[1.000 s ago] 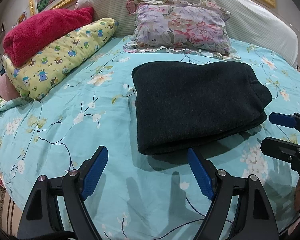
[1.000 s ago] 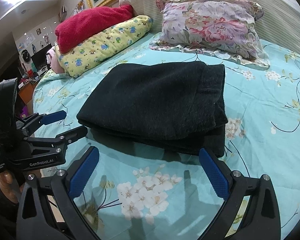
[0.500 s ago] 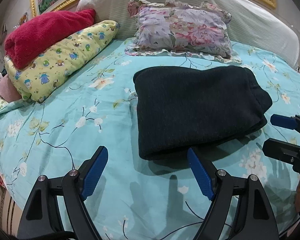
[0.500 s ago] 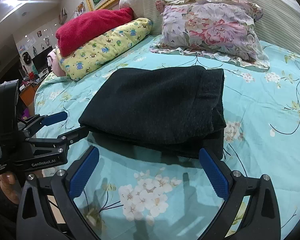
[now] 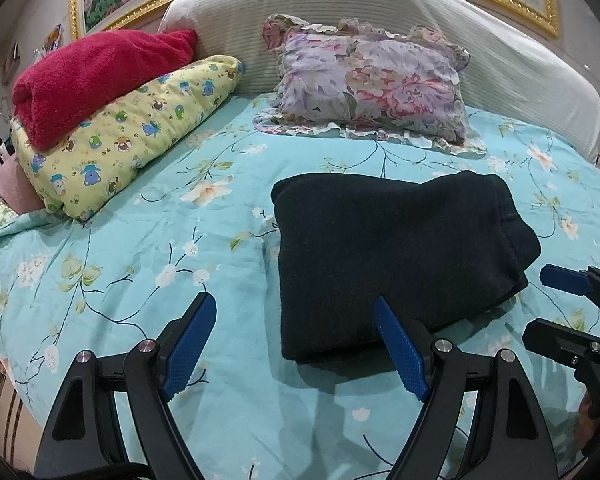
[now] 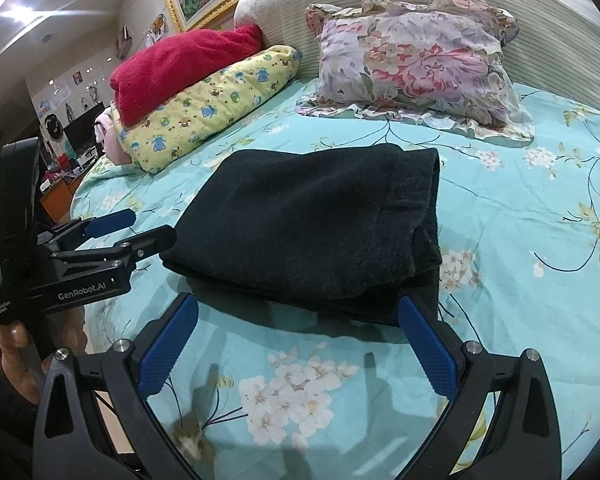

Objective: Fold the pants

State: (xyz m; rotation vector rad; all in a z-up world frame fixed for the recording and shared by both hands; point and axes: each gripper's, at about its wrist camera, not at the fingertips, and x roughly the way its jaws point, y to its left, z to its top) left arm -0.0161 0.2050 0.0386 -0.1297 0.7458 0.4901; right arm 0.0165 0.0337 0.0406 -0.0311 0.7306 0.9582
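While both tools hang back empty, the dark pants sit folded in a thick rectangle on the bed, near its front edge, below the pillow. Left hand-held gripper: jaws spread wide, holding nothing, just short of the bundle's near left corner. Right hand-held gripper: likewise wide open and empty, facing the near edge. That knit looks soft, floppy and fairly bulky, so I'd judge layers could slide apart; best pinch through all layers at the near corners, not the top sheet alone.
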